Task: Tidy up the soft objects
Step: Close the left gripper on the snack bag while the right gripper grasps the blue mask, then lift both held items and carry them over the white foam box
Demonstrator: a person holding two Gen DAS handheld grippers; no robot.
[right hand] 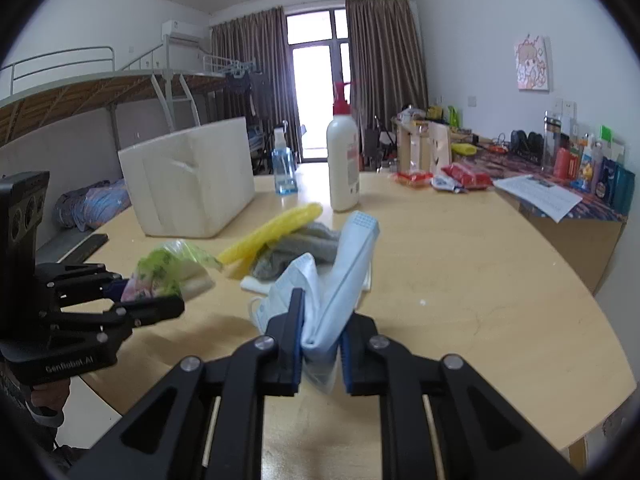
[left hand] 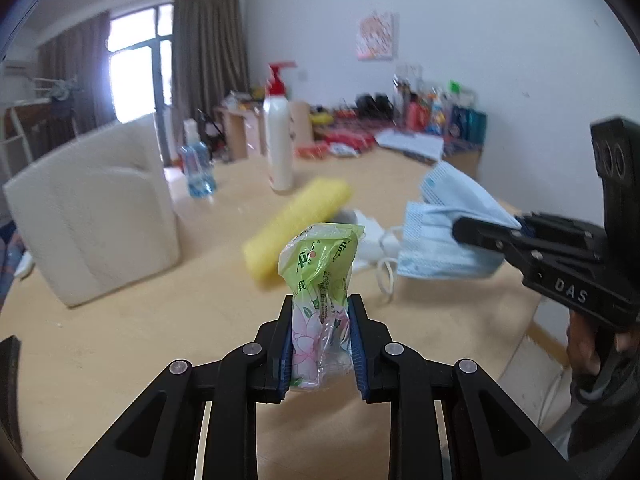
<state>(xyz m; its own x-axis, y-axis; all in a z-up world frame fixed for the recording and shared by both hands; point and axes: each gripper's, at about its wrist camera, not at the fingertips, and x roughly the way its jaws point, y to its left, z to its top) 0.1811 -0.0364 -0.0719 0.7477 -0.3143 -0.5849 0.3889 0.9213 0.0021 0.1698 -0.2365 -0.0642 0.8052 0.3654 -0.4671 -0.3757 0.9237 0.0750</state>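
Daylight is admitted via the window (right hand: pixel 316 76), blown out w/ glare. Fisheye bending and dark vignetting are seen at edges; left-wrist view is motion-blurred.

Two close wrist views, angled down, sharing table (left hand: pixel 160 320)

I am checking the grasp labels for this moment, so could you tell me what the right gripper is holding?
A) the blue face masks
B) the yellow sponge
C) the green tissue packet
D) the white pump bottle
A: the right gripper is clamped on the blue face masks, lifted off the table, while the green tissue packet sits in the left gripper.
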